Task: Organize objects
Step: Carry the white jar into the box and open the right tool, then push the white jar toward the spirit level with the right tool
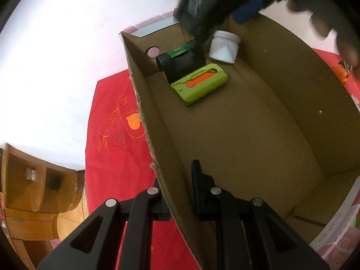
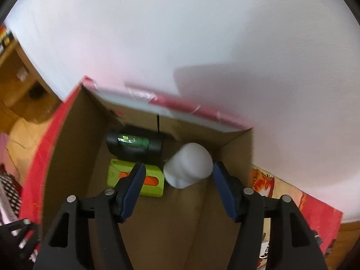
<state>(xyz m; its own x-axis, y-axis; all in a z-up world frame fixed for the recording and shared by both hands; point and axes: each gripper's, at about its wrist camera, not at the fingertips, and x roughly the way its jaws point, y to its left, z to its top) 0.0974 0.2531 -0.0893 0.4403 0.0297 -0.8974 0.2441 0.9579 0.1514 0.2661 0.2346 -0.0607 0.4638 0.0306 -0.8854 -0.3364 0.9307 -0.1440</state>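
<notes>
An open cardboard box (image 1: 236, 135) lies on a red cloth (image 1: 112, 135). At its far end sit a white jar (image 1: 223, 46), a green case with an orange insert (image 1: 199, 83) and a black device with a green label (image 1: 180, 61). My left gripper (image 1: 177, 180) is shut on the box's left wall, one finger inside and one outside. My right gripper (image 2: 176, 175) is open above the box's far end (image 2: 157, 213), its fingers apart on either side of the white jar (image 2: 187, 168). The green case (image 2: 137, 180) and the black device (image 2: 135, 145) lie left of the jar. The right gripper shows blurred at the top of the left wrist view (image 1: 225, 4).
A white wall stands behind the box. A wooden cabinet (image 1: 33, 186) stands at the lower left beyond the cloth. An orange object (image 1: 344, 74) lies right of the box on the cloth. A printed box (image 1: 337, 236) lies at the near right corner.
</notes>
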